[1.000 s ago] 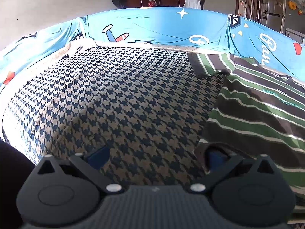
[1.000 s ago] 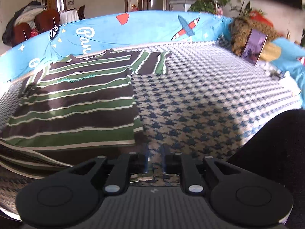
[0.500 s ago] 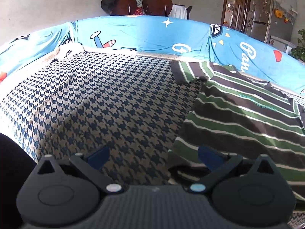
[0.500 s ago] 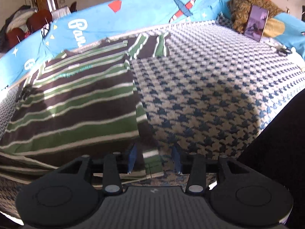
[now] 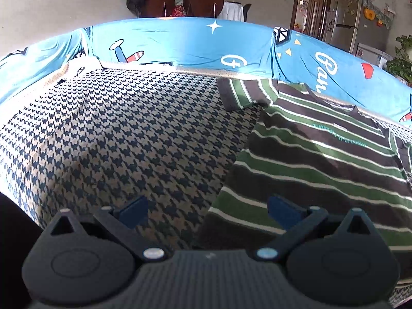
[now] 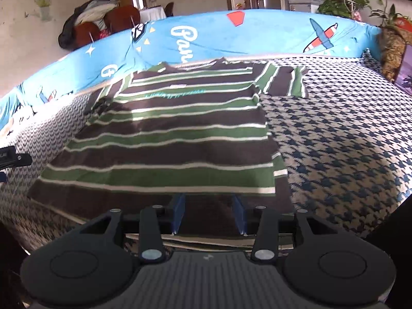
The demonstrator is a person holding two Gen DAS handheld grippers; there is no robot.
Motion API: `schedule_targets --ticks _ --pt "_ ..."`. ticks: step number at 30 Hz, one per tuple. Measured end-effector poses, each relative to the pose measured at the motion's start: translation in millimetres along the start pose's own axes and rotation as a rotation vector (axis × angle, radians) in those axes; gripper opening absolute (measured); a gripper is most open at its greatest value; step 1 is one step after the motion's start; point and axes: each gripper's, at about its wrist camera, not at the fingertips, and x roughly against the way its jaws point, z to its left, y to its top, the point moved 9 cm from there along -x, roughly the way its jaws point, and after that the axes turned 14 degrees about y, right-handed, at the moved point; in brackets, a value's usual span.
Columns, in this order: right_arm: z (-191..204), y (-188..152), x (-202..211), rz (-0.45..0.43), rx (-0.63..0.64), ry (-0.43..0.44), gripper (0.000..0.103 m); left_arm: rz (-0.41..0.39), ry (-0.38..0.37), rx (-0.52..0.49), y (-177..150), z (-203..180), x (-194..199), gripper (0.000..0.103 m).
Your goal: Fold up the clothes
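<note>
A brown, green and white striped T-shirt (image 6: pixel 175 139) lies spread flat on the houndstooth bed cover (image 6: pixel 347 154), collar toward the blue headboard cloth. My right gripper (image 6: pixel 209 213) is open at the shirt's near hem, close to its right corner, with brown fabric lying loose between its blue pads (image 6: pixel 179 212). In the left wrist view the same T-shirt (image 5: pixel 322 170) fills the right side. My left gripper (image 5: pixel 208 211) is wide open and straddles the shirt's left edge; its right pad (image 5: pixel 282 209) is above the cloth and the left one above bare cover.
A blue cartoon-print cloth (image 5: pixel 180 43) walls the far side of the bed. The houndstooth cover (image 5: pixel 116 134) stretches left of the shirt. Brown chairs (image 5: pixel 180 2) with piled clothes stand behind, a pillow and plants (image 6: pixel 394 49) at far right. A tip of my left gripper (image 6: pixel 15 159) shows at the left edge.
My right gripper went from nearly shut to open and slid left along the hem. The left gripper stayed open and swung right, bringing more of the shirt into view.
</note>
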Motion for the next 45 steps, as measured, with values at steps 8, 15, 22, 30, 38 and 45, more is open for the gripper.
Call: schedule_targets --ticks 8,15,22,30,38,45 --pt "0.5 -14.6 -12.2 0.075 -0.041 0.023 0.057 0.115 0.009 -0.075 -28.5 -13.3 -22.7 0.103" --pt "0.5 -17.1 -8.0 0.083 -0.028 -0.004 0.06 0.095 0.026 -0.048 -29.3 -6.5 -20.1 0.103" --pt "9.7 1.8 4.1 -0.044 -0.006 0.052 0.06 0.015 -0.059 -0.055 -13.3 -31.0 -9.7 0.103" --pt "30.3 14.5 -17.7 -0.067 0.083 0.057 0.06 -0.046 -0.137 -0.175 -15.4 -80.8 -4.8 0.103" --pt "27.5 3.4 -33.3 0.001 0.099 0.018 0.06 0.011 -0.115 -0.24 -36.3 -83.3 -18.0 0.103" --pt "27.7 -4.3 -37.8 0.048 0.101 0.021 0.08 0.015 -0.108 -0.252 -41.3 -79.0 -15.5 0.103"
